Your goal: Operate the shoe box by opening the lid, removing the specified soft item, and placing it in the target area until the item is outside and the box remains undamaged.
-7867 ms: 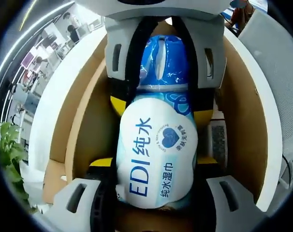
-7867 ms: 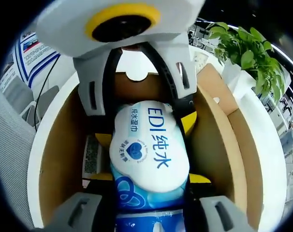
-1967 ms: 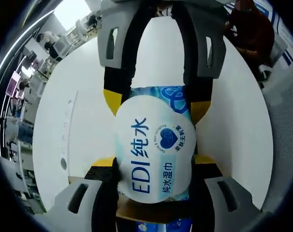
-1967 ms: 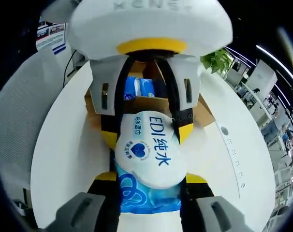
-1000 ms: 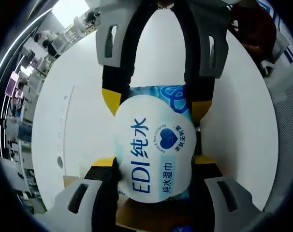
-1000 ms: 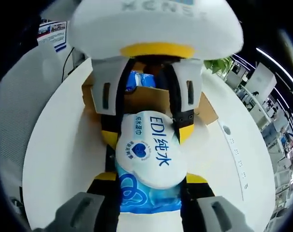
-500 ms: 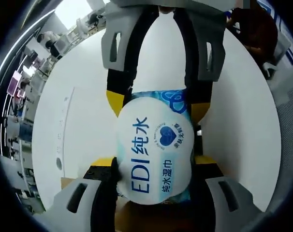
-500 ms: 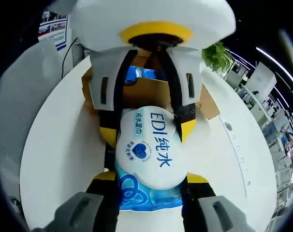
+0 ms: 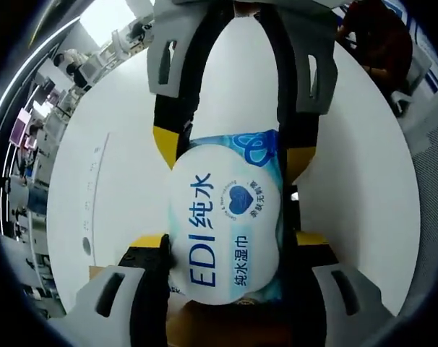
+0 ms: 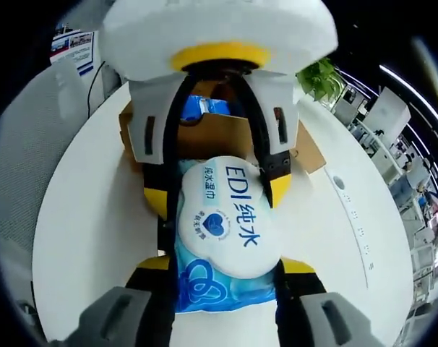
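Now the pack of wet wipes sits between both my grippers, the left gripper and the right gripper clamped on its opposite ends, over the white table. Beyond it, toward the table's far edge in the right gripper view, the open cardboard shoe box holds another blue pack.

1. "EDI 纯水" is printed in blue on the white lid of the wet-wipe pack.
2. "纯水湿巾" is printed beside it, near a blue heart whose small lettering cannot be read.
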Demonstrator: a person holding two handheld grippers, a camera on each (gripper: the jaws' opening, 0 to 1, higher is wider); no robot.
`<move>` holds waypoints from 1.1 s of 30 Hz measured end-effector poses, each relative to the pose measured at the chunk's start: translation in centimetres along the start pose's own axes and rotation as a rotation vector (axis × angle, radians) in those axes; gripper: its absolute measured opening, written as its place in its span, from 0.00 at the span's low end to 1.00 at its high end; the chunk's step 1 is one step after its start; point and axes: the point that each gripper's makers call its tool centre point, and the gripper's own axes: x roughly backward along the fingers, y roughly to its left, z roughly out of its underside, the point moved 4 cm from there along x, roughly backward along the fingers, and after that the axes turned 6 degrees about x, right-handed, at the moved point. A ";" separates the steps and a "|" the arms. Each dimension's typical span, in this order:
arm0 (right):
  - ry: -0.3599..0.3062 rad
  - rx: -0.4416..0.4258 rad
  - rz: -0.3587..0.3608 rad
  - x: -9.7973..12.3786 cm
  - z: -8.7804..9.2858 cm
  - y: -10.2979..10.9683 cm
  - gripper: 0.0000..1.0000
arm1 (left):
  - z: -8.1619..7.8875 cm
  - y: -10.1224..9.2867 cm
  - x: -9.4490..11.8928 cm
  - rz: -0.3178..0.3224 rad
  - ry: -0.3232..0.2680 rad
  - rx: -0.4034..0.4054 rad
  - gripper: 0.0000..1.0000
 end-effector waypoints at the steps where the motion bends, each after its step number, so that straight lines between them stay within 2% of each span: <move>1: -0.001 -0.001 0.001 0.2 0.0 0.0 0.53 | -0.1 0.0 0.1 0.000 -0.002 0.002 0.65; 13: -0.007 -0.008 0.008 2.1 -0.4 0.2 0.58 | -2.2 -1.0 1.9 0.049 -0.067 0.023 0.66; 22: -0.018 -0.021 0.018 3.7 -0.8 0.3 0.65 | -2.6 -1.3 3.2 0.061 -0.089 0.039 0.71; 24: -0.020 -0.026 0.017 4.1 -1.0 0.4 0.69 | -2.5 -1.1 3.5 0.060 -0.092 0.045 0.72; 29: -0.011 -0.015 0.025 4.8 -1.3 0.3 0.72 | -2.7 -0.8 4.6 0.067 -0.131 0.100 0.76; 33: -0.015 -0.033 0.032 5.6 -1.7 0.5 0.77 | -2.7 -0.5 5.7 0.055 -0.158 0.104 0.78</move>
